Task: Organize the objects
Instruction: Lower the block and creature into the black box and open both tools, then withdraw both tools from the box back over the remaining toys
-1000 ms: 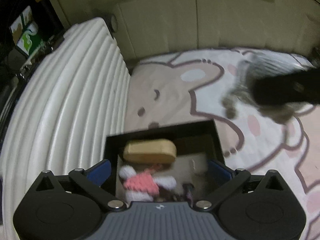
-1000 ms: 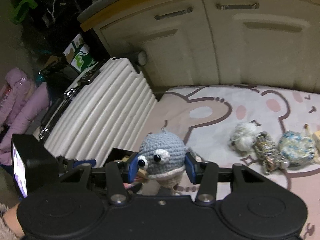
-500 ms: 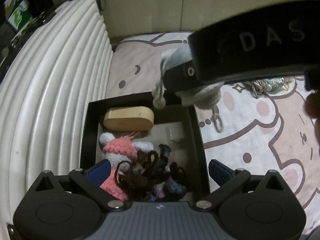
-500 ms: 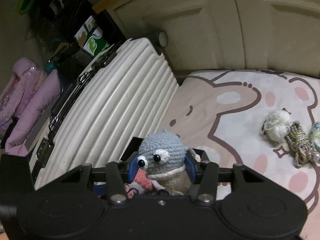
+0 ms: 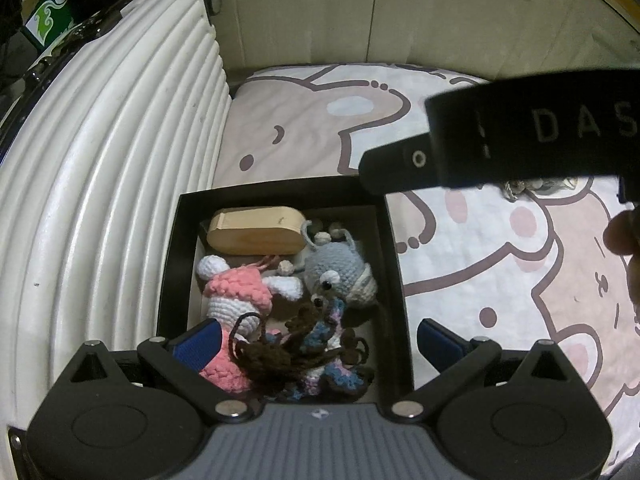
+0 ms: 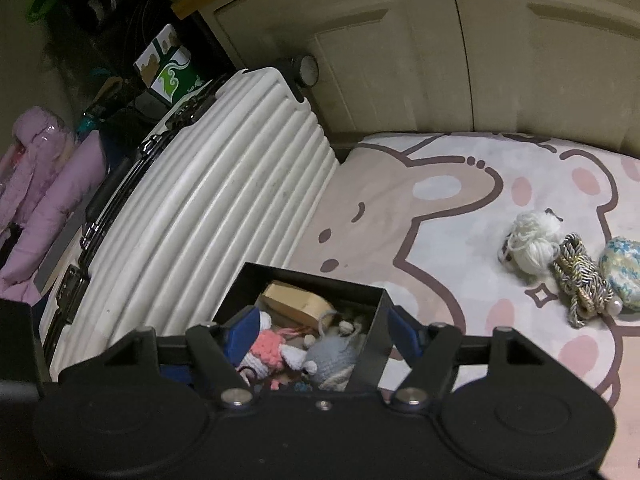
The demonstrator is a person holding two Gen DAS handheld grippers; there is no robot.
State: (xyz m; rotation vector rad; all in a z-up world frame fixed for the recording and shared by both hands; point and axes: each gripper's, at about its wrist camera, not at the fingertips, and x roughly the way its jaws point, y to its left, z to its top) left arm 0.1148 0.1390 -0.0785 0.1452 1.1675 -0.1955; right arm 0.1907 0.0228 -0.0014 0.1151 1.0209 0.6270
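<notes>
As the grey crochet toy now lies inside the black box, the drop step seems nearly done. The right tool is opening above the box, nothing between its pads. The left tool hangs released. Next, I think, come the yarn pieces on the mat, well apart from the box.
</notes>
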